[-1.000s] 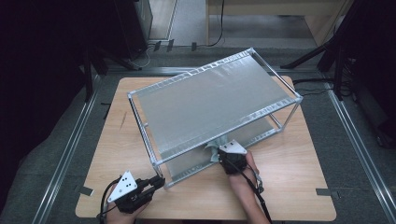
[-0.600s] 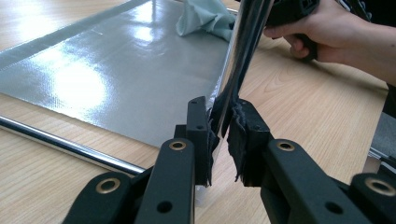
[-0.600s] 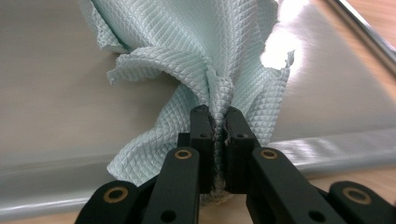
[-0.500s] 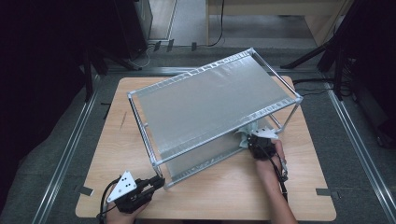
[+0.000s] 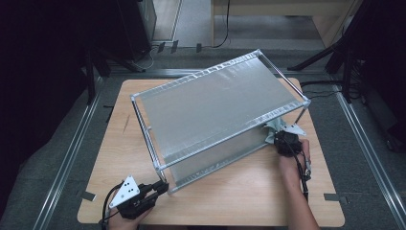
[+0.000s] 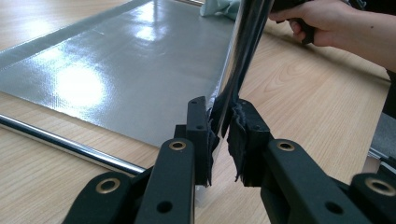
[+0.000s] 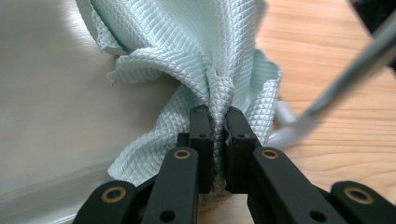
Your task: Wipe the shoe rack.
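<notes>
A two-tier metal rack with silver-grey shelves stands askew on the wooden table. My left gripper is at the rack's near left corner. In the left gripper view it is shut on the chrome corner post, beside the lower shelf. My right gripper is at the right end of the lower shelf, under the top tier. It is shut on a bunched pale green waffle cloth that lies against the grey shelf surface.
A chrome post runs slantwise close to the right of the cloth. Bare tabletop lies in front of the rack. Metal floor rails flank the table, and dark stands and cables sit behind it.
My right gripper has slid with the cloth along the lower shelf's front from near its middle to its right end. The left gripper has stayed on the corner post.
</notes>
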Action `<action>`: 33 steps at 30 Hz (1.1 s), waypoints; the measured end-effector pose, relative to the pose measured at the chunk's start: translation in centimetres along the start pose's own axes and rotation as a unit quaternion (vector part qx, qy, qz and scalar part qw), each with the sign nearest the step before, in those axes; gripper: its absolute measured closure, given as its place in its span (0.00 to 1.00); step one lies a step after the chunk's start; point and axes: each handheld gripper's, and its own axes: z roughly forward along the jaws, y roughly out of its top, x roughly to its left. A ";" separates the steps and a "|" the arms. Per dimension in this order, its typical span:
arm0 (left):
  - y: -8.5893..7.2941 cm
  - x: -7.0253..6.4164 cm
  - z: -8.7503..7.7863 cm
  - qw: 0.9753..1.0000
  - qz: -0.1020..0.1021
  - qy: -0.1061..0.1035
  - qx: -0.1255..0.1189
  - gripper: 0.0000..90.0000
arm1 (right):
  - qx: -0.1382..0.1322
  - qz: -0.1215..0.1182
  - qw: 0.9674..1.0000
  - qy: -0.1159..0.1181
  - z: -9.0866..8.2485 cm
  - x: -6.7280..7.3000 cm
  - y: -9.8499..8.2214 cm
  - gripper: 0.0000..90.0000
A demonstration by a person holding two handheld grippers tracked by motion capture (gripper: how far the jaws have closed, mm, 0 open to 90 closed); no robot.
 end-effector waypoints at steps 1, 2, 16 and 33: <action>0.0 0.0 0.0 1.000 0.000 0.000 0.000 0.87 | -0.001 0.003 1.000 -0.001 0.0 -0.2 0.0 0.94; 0.0 0.0 0.0 1.000 0.000 0.000 0.000 0.87 | -0.001 0.004 1.000 0.000 0.1 -0.2 0.0 0.94; 0.0 -0.1 0.2 1.000 -0.003 0.001 0.000 0.88 | 0.004 -0.066 0.991 0.120 -2.9 8.5 -2.0 0.94; 0.0 -0.1 0.1 1.000 -0.001 0.002 0.002 0.88 | 0.007 -0.165 0.954 0.251 -7.1 19.7 -4.4 0.94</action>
